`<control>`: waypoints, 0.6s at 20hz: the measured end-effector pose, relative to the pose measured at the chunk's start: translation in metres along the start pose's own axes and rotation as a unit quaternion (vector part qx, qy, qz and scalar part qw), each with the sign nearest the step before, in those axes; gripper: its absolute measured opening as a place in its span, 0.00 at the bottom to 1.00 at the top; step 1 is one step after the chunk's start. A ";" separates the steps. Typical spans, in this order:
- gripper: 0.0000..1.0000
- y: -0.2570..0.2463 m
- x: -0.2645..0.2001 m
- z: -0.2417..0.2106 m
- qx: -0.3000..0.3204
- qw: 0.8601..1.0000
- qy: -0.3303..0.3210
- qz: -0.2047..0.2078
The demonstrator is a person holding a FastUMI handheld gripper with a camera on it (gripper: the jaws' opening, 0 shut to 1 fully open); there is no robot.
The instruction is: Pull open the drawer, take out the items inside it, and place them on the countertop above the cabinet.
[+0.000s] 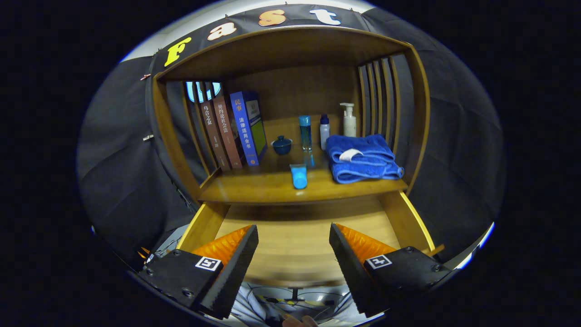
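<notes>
Drawer open, gripper empty; items appear already on the desk.

The gripper [294,254] is released, fingers spread wide over the drawer [299,236] at lower centre of the frame, holding nothing. The visible drawer floor looks bare; its rear, under the desk [254,188], is shadowed and cannot be confirmed. A blue tube [298,176] lies at the desk's front edge at centre, left of the folded blue towel [361,159]. Recommended: inspect the shadowed rear of the drawer before closing out; keep fingers level and clear of the drawer walls.
</notes>
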State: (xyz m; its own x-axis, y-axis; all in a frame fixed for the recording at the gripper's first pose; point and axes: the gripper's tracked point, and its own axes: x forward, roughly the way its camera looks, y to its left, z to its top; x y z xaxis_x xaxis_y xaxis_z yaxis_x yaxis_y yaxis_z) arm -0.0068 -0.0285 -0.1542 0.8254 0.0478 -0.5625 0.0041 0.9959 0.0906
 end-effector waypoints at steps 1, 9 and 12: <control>1.00 -0.002 -0.010 -0.013 0.003 1.000 0.004 -0.001; 1.00 -0.007 -0.033 -0.094 0.008 0.998 0.056 -0.008; 1.00 -0.007 -0.023 -0.107 0.004 0.998 0.060 -0.010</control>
State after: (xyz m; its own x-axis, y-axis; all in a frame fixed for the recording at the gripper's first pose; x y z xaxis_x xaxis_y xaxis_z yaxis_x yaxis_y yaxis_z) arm -0.0863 -0.0282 -0.2299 0.7518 0.0373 -0.6583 0.0248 0.9961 0.0849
